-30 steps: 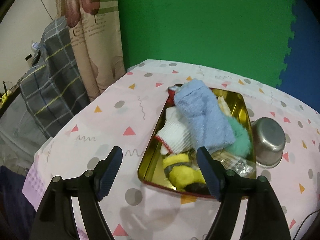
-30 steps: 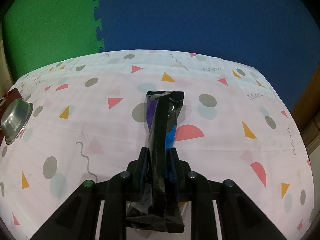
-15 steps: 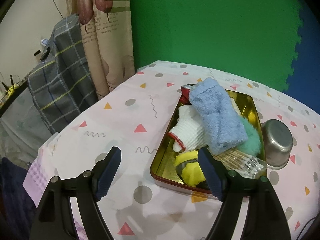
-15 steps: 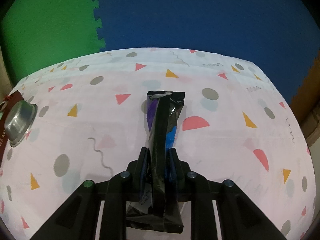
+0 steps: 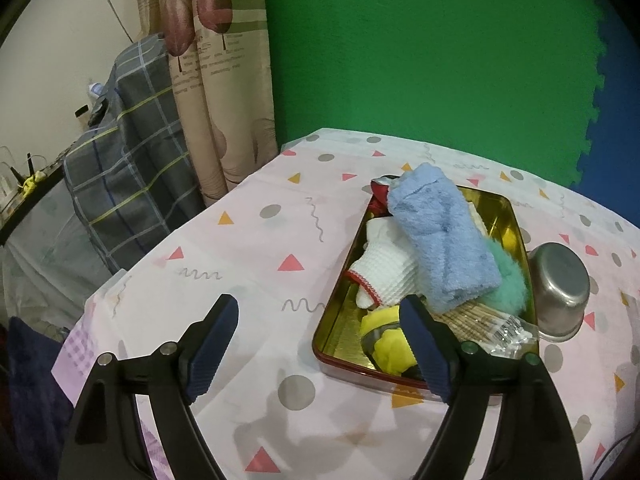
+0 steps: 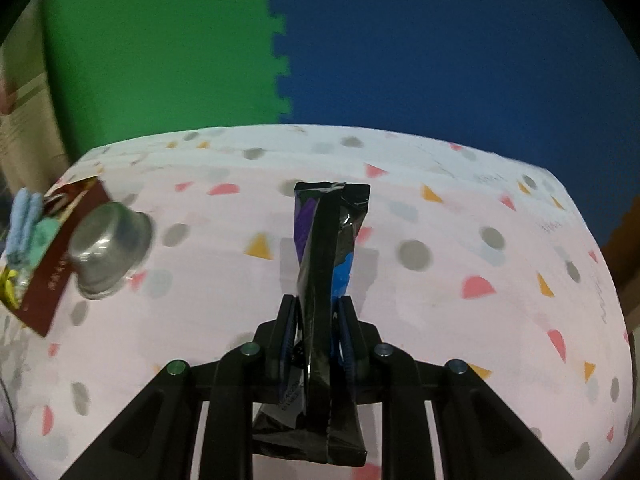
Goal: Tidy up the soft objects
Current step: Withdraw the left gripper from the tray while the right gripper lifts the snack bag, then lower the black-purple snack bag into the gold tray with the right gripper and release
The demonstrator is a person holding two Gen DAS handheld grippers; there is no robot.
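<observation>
A gold tin tray (image 5: 516,216) on the patterned tablecloth holds a light blue towel (image 5: 440,240), a white knit sock (image 5: 384,276), a yellow plush toy (image 5: 390,344), a mint fluffy piece (image 5: 512,284) and a clear pack of sticks (image 5: 492,320). My left gripper (image 5: 318,304) hovers near the tray's front left corner. Its jaws are opening and nothing is between them. My right gripper (image 6: 318,300) is shut on a black and blue snack packet (image 6: 328,240), held upright above the cloth. The tray (image 6: 52,292) shows at the left edge of the right wrist view.
A steel bowl (image 5: 560,284) lies against the tray's right side and also shows as the bowl (image 6: 108,248) in the right wrist view. A plaid cloth (image 5: 128,184) and a curtain (image 5: 216,92) hang past the table's left edge. Green and blue foam mats back the table.
The right gripper has swung left and risen with the packet, so the bowl and tray have come further into its view. The left jaws have widened slightly.
</observation>
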